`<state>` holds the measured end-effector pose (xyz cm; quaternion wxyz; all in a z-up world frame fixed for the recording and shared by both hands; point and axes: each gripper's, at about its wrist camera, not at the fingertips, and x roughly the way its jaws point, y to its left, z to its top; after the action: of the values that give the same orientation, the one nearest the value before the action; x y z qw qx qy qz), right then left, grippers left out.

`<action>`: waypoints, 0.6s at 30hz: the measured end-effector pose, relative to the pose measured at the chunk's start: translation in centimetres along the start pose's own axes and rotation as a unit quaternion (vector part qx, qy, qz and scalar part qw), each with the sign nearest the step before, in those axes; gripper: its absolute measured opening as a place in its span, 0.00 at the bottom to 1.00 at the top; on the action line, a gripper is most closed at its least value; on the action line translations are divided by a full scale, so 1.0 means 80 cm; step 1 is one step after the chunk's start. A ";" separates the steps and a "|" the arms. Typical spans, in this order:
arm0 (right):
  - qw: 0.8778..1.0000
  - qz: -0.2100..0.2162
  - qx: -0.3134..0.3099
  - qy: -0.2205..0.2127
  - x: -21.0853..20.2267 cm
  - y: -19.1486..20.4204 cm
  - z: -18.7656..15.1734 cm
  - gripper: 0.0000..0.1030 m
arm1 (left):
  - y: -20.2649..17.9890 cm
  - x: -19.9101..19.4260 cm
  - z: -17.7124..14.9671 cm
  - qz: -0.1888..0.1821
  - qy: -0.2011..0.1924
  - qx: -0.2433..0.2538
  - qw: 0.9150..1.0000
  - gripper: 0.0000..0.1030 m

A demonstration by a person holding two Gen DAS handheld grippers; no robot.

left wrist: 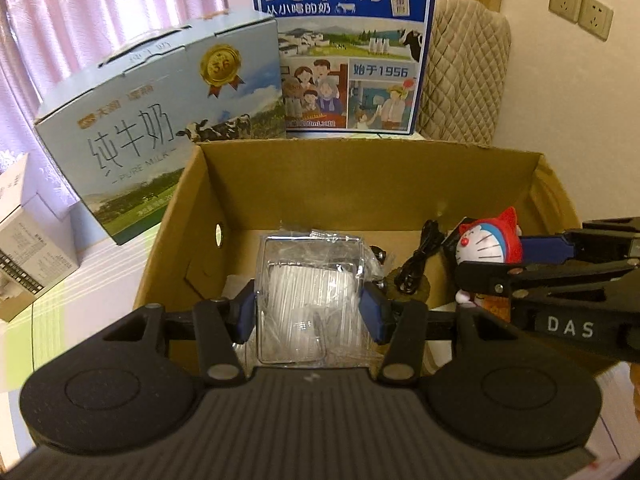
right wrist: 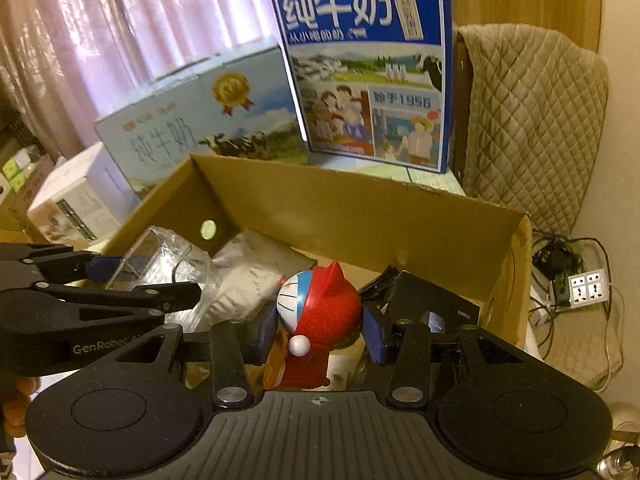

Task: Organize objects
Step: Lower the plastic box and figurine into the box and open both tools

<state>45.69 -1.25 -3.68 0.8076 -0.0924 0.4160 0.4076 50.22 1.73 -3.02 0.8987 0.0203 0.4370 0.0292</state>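
Two pairs of tongs are working side by side over an open cardboard box (left wrist: 360,168), each carrying one item for sorting. The left tongs (left wrist: 311,312) are gripping a clear plastic case (left wrist: 310,280) between their blue pads, pressing on its two sides, so the case is hanging level above the near-left part of the box. The right tongs (right wrist: 320,330) are clamping a red-hooded cat figurine (right wrist: 320,300) at its body, holding it upright with its head clear of the pads, above the near-right part of the box. Both tools are tilting downward toward the box interior, seemingly so the items can be lowered inside. A black cable (left wrist: 416,260) and a dark flat packet (right wrist: 432,304) are already lying on the box floor. Two milk cartons, a pale one (left wrist: 160,120) and a blue one (left wrist: 348,40), are standing on the bench at the far side, outside the box
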 end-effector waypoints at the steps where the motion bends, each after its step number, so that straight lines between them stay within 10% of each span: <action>1: 1.000 -0.003 0.000 0.002 0.005 -0.002 0.001 0.41 | 0.000 0.006 0.002 0.000 0.003 0.001 1.000 0.46; 18: 0.999 -0.022 0.040 0.001 0.051 -0.032 0.030 0.41 | 0.003 0.049 0.018 -0.011 0.025 0.004 1.000 0.46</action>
<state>50.33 0.62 -5.74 0.8188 -0.0696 0.4311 0.3727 53.73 2.22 -5.21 0.8876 0.0179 0.4598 0.0181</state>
